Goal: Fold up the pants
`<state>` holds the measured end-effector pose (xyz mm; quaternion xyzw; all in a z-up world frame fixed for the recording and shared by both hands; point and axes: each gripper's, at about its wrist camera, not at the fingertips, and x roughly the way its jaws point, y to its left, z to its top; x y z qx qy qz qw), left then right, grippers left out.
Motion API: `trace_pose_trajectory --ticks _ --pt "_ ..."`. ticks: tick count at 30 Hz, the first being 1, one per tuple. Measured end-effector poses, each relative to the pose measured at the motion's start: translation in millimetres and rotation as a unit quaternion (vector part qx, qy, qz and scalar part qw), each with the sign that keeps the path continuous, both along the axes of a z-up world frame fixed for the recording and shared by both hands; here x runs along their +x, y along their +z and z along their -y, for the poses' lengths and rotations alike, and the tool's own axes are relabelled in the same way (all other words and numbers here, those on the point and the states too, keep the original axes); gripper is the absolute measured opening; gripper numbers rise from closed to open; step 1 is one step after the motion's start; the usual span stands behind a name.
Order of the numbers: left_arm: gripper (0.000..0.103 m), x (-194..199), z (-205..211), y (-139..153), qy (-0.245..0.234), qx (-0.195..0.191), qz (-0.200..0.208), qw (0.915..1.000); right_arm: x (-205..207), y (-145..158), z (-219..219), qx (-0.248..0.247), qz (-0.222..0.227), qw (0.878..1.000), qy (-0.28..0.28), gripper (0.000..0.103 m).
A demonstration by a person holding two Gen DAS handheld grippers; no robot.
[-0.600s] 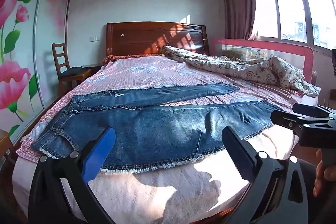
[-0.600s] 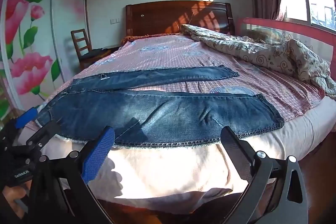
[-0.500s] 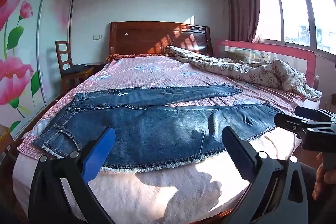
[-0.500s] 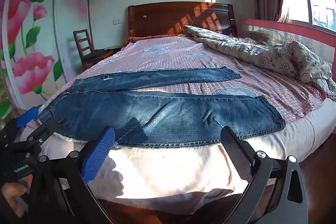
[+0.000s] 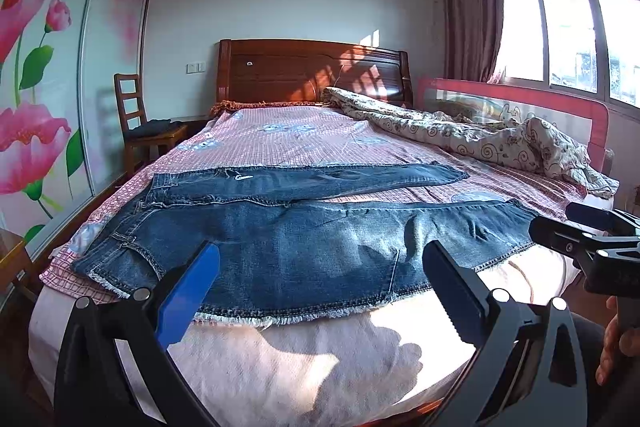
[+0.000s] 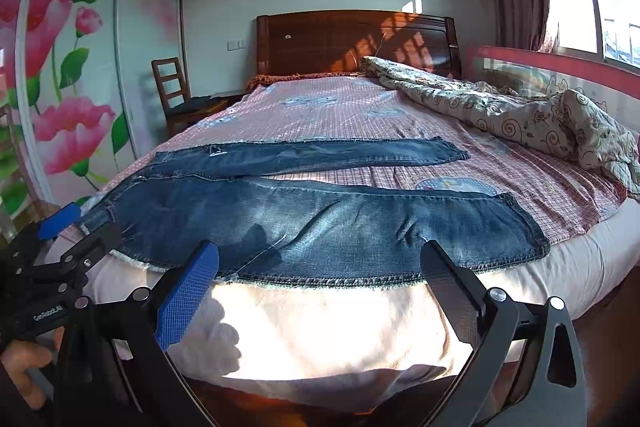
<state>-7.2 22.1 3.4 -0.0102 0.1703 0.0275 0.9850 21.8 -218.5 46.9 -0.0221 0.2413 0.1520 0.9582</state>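
Two claws: left claw point(image 5: 320, 291) and right claw point(image 6: 320, 287), both spread wide, nothing between the fingers, both short of the bed's point(image 5: 280, 367) near edge.
Pants: jeans point(image 5: 312, 247) lie flat and unfolded across the foot of the bed, waistband toward the wardrobe side, legs running toward the window side.
Legs: splayed apart; far leg point(image 6: 320, 155) on the pink checked sheet point(image 5: 288, 143), near leg point(image 6: 320, 231) at the mattress edge, its frayed seam overhanging.
Stage: judged as the start; no fold made yet.
Risk 1: near leg sits on the very edge; a pull toward the floor side could drag the denim off.
Risk 2: pinching sheet together with denim would lift the bedding too.
Risk 3: grabs at uneven points along the leg would give a skewed fold.
Hard to see: waistband corner foreshortened by the lens; buttons or zip not readable.
Cut off: only part of a hand point(image 6: 24, 375) shows; quilt point(image 5: 480, 139) well clear.
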Motion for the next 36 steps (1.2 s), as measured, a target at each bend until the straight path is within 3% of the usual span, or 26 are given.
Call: trace_pose_trajectory --ticks 19,36 --pt "0.101 6 -8 -8 0.009 -0.035 -0.019 0.9992 9 -9 2 0.007 -0.017 1.0 0.0 0.1" --pt "0.101 6 -6 -8 0.004 -0.028 -0.017 0.9995 10 -11 3 0.009 -0.024 1.0 0.0 0.1"
